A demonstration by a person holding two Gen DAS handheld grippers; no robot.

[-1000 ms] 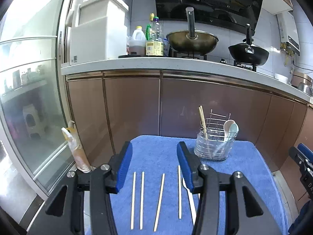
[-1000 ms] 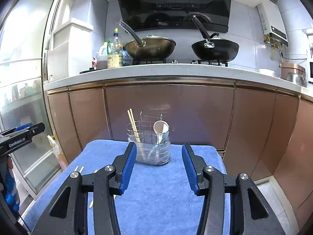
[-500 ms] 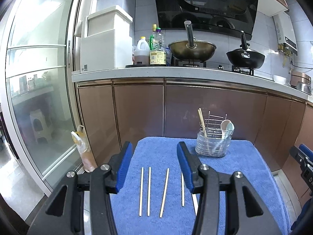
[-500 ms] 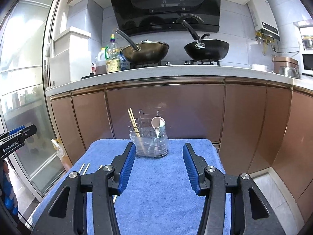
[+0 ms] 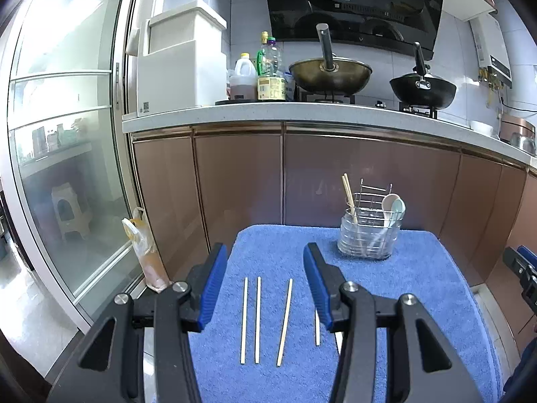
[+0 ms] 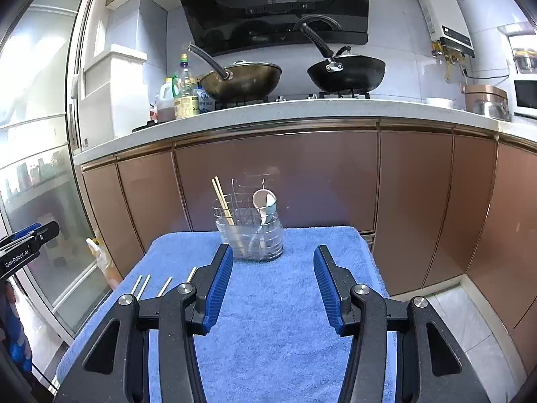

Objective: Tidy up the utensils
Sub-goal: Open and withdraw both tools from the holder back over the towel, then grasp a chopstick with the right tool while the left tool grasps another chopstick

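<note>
Several wooden chopsticks (image 5: 257,319) lie side by side on a blue towel (image 5: 402,295); one is half hidden behind my left gripper's right finger. A clear utensil holder (image 5: 367,236) stands at the towel's far end with chopsticks and pale spoons (image 5: 391,206) in it. My left gripper (image 5: 263,262) hovers open above the near chopsticks, nothing between its fingers. In the right wrist view my right gripper (image 6: 272,272) is open and empty, just short of the holder (image 6: 250,235), with chopstick tips (image 6: 144,283) showing to its left.
Brown cabinet doors (image 5: 241,174) stand close behind the towel, under a white counter (image 6: 302,107) with two woks and bottles. A glass sliding door (image 5: 60,154) and a plastic bag (image 5: 144,248) are at the left. Tiled floor (image 6: 470,315) lies at the right.
Both grippers have drawn back from the cabinets, so the towel, chopsticks and holder look smaller and farther. Both stay open and empty.
</note>
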